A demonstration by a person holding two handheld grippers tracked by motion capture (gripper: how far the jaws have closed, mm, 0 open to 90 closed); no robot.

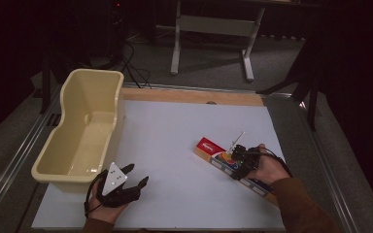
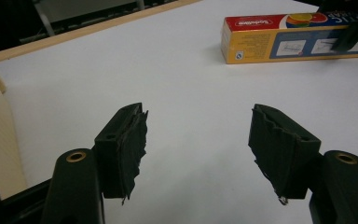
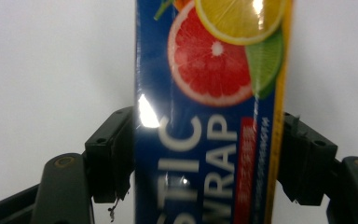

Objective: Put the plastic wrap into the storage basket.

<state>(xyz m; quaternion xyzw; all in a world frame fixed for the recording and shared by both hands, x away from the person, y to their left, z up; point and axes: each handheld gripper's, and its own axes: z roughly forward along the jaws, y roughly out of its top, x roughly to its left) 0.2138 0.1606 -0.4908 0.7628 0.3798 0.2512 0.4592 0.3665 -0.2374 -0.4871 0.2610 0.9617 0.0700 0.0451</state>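
So, early stage by the look of it: the plastic wrap box (image 3: 209,121) lies flat on the white table (image 1: 175,145), w/ the right gripper (image 1: 238,162) straddling it across its width, approx. mid-length. In the right gripper view one pad (image 3: 116,154) sits tight against the box's left long edge and the other pad against the yellow right edge, w/ the blue citrus-printed top face filling the gap between them, so I read it as clamped on the box rather than just hovering around it. Whether the box is lifted off the surface yet I can't tell; in the high view it looks flat on the table. The left gripper (image 1: 133,180) rests low near the table's near edge, jaws spread wide w/ nothing between the fingers (image 2: 126,149), just bare tabletop. From those spread fingers the box lies well ahead and off to the right, its red end closest to them, and the cream plastic tub (image 1: 85,126) stands just beside the left finger, touching nothing. My judgement: the grasp is done, or about done. What's left is the whole carry, prob. lifting the box and getting it across to the tub, which holds nothing visible so far, then letting go. The left gripper has no part in it yet.
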